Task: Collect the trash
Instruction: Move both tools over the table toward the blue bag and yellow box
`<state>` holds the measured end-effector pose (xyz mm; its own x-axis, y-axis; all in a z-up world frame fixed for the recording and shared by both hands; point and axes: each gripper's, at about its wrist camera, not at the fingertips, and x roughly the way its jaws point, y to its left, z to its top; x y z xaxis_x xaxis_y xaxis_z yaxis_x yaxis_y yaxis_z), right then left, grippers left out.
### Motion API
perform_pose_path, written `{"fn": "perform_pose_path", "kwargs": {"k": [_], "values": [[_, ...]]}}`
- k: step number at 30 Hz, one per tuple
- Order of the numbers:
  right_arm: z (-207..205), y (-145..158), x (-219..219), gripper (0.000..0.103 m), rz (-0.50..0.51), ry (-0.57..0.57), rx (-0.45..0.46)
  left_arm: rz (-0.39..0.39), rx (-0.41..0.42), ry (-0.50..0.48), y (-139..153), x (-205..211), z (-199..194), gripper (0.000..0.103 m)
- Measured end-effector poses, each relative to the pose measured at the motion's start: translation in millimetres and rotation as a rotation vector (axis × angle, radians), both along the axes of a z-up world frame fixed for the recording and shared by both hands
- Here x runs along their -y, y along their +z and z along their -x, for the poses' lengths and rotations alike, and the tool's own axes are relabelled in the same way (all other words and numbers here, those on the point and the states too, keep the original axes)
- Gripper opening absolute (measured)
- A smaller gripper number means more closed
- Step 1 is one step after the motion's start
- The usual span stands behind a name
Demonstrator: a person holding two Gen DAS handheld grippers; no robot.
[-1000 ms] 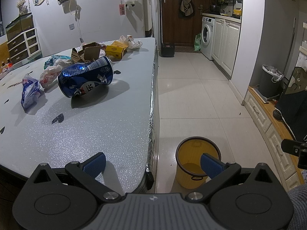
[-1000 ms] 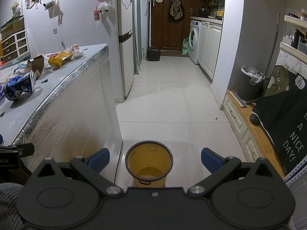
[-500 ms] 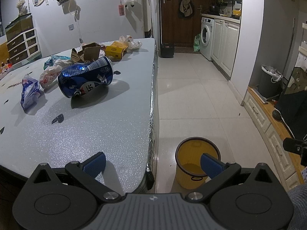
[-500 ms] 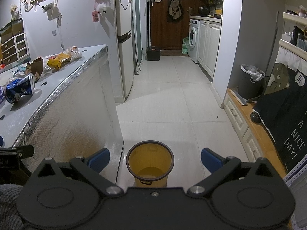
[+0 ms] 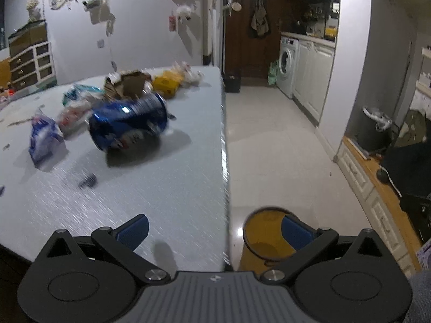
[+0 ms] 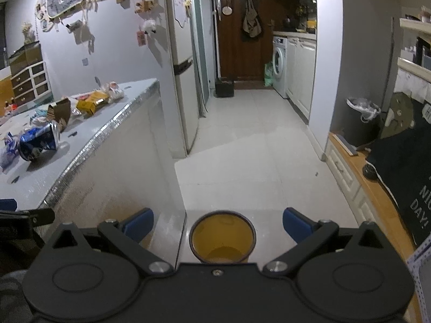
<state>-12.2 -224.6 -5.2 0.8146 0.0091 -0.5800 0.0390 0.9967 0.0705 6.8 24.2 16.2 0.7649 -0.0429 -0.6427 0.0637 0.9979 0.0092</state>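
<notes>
crushed blue can (image 5: 128,123) lies on its side on your bench (image 5: 175,188), wrappers and a torn box (image 5: 129,84) behind it. yellow bin (image 6: 222,238) sits on the floor by the bench end. your left claw (image 5: 214,231) and right claw (image 6: 218,224) both gape wide, empty.

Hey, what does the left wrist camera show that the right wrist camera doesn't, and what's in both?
Only the left wrist view shows the left gripper, jaws open and empty, low over the table, with the blue can close and blurred.

Only the right wrist view shows the right gripper, jaws open and empty, above the floor, plus the fridge and the table's foil-covered side.

Both show the yellow bucket on the floor, the can, the yellow box, the washing machine and the lined bin.
</notes>
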Motion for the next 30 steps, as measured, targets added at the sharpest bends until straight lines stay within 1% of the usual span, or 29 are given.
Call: {"fn": "perform_pose_path", "kwargs": {"k": [5,9,15,21,25,27,30], "values": [[-14.7,15.8,-19.4,0.103,0.041,0.059,0.072,-0.045,0.057,0.043,24.2,-26.1,-7.7,0.103],[-30.8,30.2,-38.9,0.103,0.05,0.112,0.12,-0.074,0.084,0.089,39.8,-51.8,-19.3,0.103],[-65.2,49.8,-68.9,0.103,0.039,0.165,0.167,-0.129,0.104,0.16,54.1,-92.8,-43.1,0.103],[-109.5,62.5,-103.2,0.103,0.017,0.199,0.198,-0.148,0.095,0.241,60.1,-137.7,-72.9,0.103],[-146.6,65.2,-123.5,0.103,-0.035,0.214,0.232,-0.136,0.085,0.302,64.6,-169.4,-93.8,0.103],[-164.2,60.6,-128.9,0.103,-0.082,0.229,0.222,-0.128,0.072,0.33,64.2,-181.6,-105.9,0.103],[-191.7,50.8,-136.3,0.103,-0.128,0.22,0.19,-0.138,0.049,0.363,59.9,-195.6,-126.0,0.103]]}}
